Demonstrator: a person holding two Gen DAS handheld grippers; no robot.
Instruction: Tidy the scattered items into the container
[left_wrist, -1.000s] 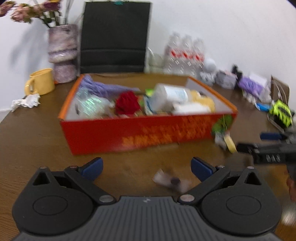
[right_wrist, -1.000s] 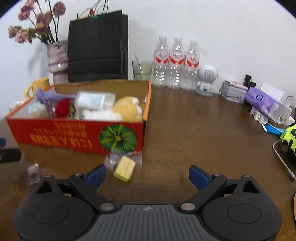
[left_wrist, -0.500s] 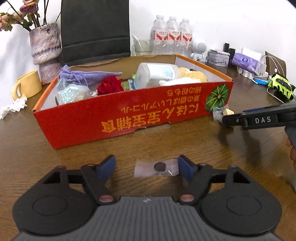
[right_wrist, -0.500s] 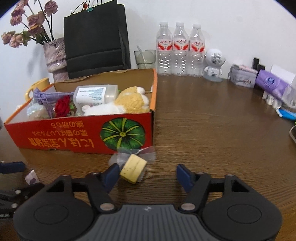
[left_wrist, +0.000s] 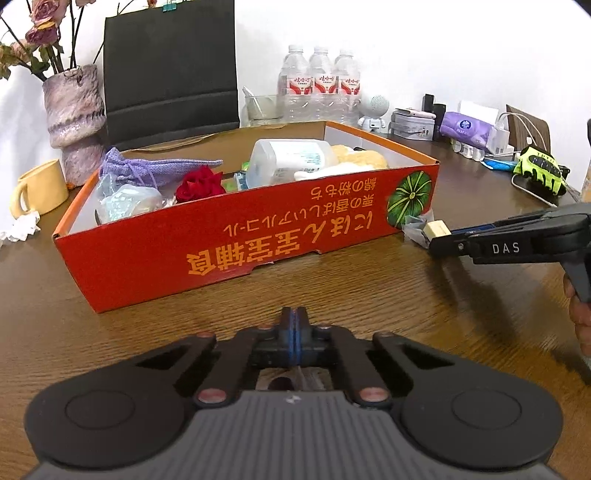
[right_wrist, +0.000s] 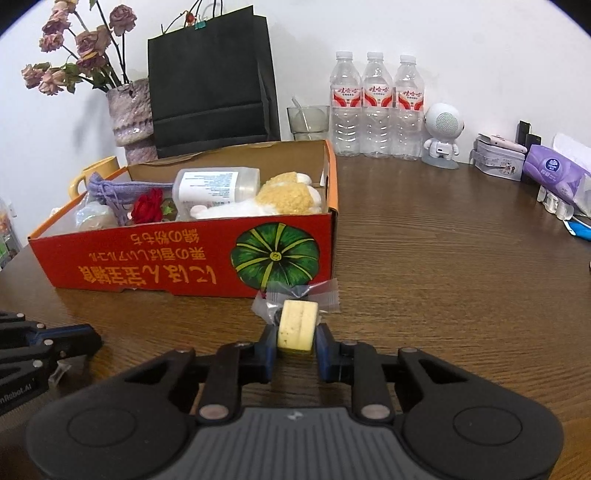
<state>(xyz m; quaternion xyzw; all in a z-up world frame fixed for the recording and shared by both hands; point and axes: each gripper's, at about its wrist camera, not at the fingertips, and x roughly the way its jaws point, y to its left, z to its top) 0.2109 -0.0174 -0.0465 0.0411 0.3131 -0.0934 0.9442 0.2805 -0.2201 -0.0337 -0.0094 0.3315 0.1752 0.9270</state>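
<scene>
On the counter (right_wrist: 443, 240), just before the box (right_wrist: 192, 254), the right gripper (right_wrist: 295, 341) pinches the wrapped yellow block (right_wrist: 297, 325). The left gripper (left_wrist: 294, 328) is closed on a clear packet (left_wrist: 291, 380), so both can go into the box together.

The box (right_wrist: 192, 258) sits on the table (right_wrist: 443, 258) ahead and left of my right tool (right_wrist: 295, 345); the wrapped piece (right_wrist: 297, 325) lies between that tool's fingers, just before the box corner. Bottles (right_wrist: 376, 107) stand behind, my left tool (left_wrist: 294, 332) before the box.
</scene>
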